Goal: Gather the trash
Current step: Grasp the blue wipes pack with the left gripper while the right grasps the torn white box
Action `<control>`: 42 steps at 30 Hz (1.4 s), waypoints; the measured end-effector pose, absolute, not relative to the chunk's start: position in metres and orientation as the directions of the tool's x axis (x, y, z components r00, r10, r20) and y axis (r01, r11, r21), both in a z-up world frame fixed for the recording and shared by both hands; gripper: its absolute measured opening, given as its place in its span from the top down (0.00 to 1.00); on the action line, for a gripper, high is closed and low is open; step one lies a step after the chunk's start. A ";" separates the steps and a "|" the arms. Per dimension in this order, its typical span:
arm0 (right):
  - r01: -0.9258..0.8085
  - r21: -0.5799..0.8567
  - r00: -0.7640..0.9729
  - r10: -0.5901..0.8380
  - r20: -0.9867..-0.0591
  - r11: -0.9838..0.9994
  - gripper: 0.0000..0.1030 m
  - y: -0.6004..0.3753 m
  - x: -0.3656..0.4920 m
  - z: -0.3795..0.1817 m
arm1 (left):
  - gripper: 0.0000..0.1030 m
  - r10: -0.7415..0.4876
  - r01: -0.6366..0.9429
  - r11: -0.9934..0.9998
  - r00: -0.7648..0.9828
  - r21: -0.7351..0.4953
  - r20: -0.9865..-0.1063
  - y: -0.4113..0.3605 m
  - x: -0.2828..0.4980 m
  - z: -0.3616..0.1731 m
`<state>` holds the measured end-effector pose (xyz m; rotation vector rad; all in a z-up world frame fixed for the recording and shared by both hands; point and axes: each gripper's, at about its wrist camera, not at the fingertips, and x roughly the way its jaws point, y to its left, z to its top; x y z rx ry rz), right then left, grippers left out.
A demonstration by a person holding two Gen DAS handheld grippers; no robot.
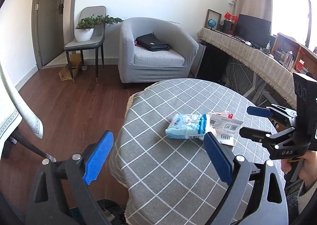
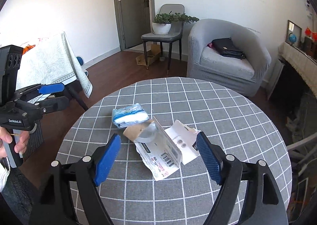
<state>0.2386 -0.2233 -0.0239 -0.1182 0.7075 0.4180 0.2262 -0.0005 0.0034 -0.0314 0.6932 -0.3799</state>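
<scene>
- The right gripper (image 2: 158, 157) hangs spread wide and empty over the near part of the round table (image 2: 247, 126). Its jaws flank the torn white package (image 2: 168, 155), so it looks lined up to drop onto that piece first.
- The left gripper (image 1: 158, 155) is likewise released, holding nothing. It sits off the table's left edge, partly over the wood floor (image 1: 69, 110), probably kept back to leave the other room.
- The trash lies in one cluster near the middle of the table: the white package with its clear plastic blister, a tape roll (image 2: 146, 135) and a scrap of brown card (image 2: 134, 132) touching it, and a pale blue tissue pack (image 2: 128, 116) just behind.
- Because the pieces overlap, closing on one may drag its neighbours.
- No bin shows clearly in either view; I cannot tell where the trash is meant to go.
- Well apart stand a grey armchair (image 2: 227, 56) with a black bag (image 2: 227, 46) and a chair with a potted plant (image 2: 164, 23); neither blocks the reach.
</scene>
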 end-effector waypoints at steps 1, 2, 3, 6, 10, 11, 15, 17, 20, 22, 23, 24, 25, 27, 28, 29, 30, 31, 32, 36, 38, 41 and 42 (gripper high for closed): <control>-0.415 0.036 0.676 0.335 -0.656 0.909 0.22 -0.225 0.240 -0.025 | 0.08 -0.360 0.342 0.927 0.694 -0.155 -0.624 -0.009 0.231 0.001; -0.419 0.038 0.670 0.337 -0.661 0.907 0.22 -0.228 0.241 -0.028 | 0.08 -0.374 0.356 0.920 0.682 -0.161 -0.629 -0.015 0.235 -0.002; -0.424 0.043 0.664 0.342 -0.665 0.905 0.22 -0.230 0.243 -0.030 | 0.08 -0.382 0.367 0.916 0.673 -0.162 -0.633 -0.020 0.239 -0.005; -0.436 0.049 0.652 0.353 -0.671 0.899 0.22 -0.236 0.244 -0.034 | 0.08 -0.419 0.412 0.895 0.641 -0.172 -0.643 -0.037 0.248 -0.013; -0.441 0.060 0.642 0.361 -0.677 0.896 0.21 -0.243 0.245 -0.039 | 0.08 -0.454 0.445 0.874 0.597 -0.197 -0.661 -0.052 0.258 -0.027; -0.438 0.062 0.641 0.360 -0.678 0.897 0.21 -0.245 0.245 -0.040 | 0.08 -0.460 0.447 0.871 0.590 -0.207 -0.664 -0.054 0.262 -0.030; -0.431 0.094 0.634 0.376 -0.676 0.897 0.21 -0.256 0.248 -0.044 | 0.08 -0.505 0.442 0.852 0.552 -0.281 -0.664 -0.050 0.278 -0.038; -0.428 0.112 0.631 0.385 -0.674 0.897 0.21 -0.261 0.252 -0.044 | 0.08 -0.525 0.442 0.841 0.534 -0.310 -0.663 -0.050 0.285 -0.041; -0.428 0.129 0.627 0.397 -0.671 0.894 0.21 -0.266 0.257 -0.046 | 0.08 -0.541 0.436 0.833 0.516 -0.340 -0.664 -0.051 0.293 -0.045; -0.434 0.137 0.622 0.406 -0.670 0.890 0.21 -0.268 0.259 -0.048 | 0.08 -0.552 0.433 0.827 0.499 -0.360 -0.668 -0.050 0.298 -0.049; -0.438 0.139 0.619 0.410 -0.670 0.888 0.21 -0.269 0.260 -0.049 | 0.08 -0.557 0.433 0.823 0.492 -0.366 -0.669 -0.050 0.299 -0.051; -0.442 0.140 0.616 0.414 -0.670 0.886 0.21 -0.269 0.262 -0.050 | 0.09 -0.559 0.434 0.821 0.485 -0.370 -0.672 -0.051 0.301 -0.052; -0.447 0.142 0.613 0.418 -0.670 0.883 0.21 -0.269 0.263 -0.051 | 0.09 -0.559 0.434 0.821 0.481 -0.371 -0.675 -0.050 0.301 -0.054; -0.454 0.139 0.609 0.421 -0.672 0.880 0.21 -0.269 0.264 -0.053 | 0.14 -0.564 0.435 0.817 0.471 -0.378 -0.678 -0.050 0.302 -0.057; -0.457 0.133 0.607 0.417 -0.677 0.880 0.21 -0.267 0.265 -0.054 | 0.18 -0.567 0.435 0.815 0.464 -0.383 -0.680 -0.050 0.304 -0.058; -0.460 0.129 0.605 0.416 -0.679 0.879 0.21 -0.266 0.265 -0.055 | 0.19 -0.574 0.434 0.811 0.458 -0.392 -0.679 -0.050 0.305 -0.059; -0.463 0.127 0.603 0.417 -0.680 0.877 0.21 -0.265 0.265 -0.056 | 0.21 -0.581 0.434 0.806 0.452 -0.402 -0.677 -0.050 0.305 -0.059; -0.465 0.128 0.600 0.419 -0.682 0.876 0.21 -0.263 0.266 -0.056 | 0.22 -0.585 0.434 0.803 0.447 -0.408 -0.676 -0.051 0.306 -0.060; -0.469 0.128 0.597 0.421 -0.683 0.874 0.21 -0.262 0.267 -0.056 | 0.22 -0.587 0.435 0.802 0.447 -0.409 -0.675 -0.051 0.306 -0.060; -0.480 0.139 0.587 0.435 -0.683 0.866 0.21 -0.259 0.270 -0.058 | 0.27 -0.587 0.438 0.802 0.451 -0.407 -0.672 -0.051 0.306 -0.058; -0.483 0.137 0.583 0.434 -0.686 0.865 0.26 -0.257 0.270 -0.060 | 0.27 -0.578 0.438 0.808 0.463 -0.393 -0.672 -0.050 0.304 -0.055; -0.485 0.141 0.577 0.437 -0.690 0.863 0.33 -0.257 0.272 -0.061 | 0.27 -0.574 0.434 0.813 0.487 -0.388 -0.659 -0.045 0.300 -0.048; -0.488 0.141 0.576 0.439 -0.690 0.862 0.37 -0.256 0.272 -0.061 | 0.27 -0.573 0.431 0.815 0.496 -0.388 -0.652 -0.043 0.299 -0.044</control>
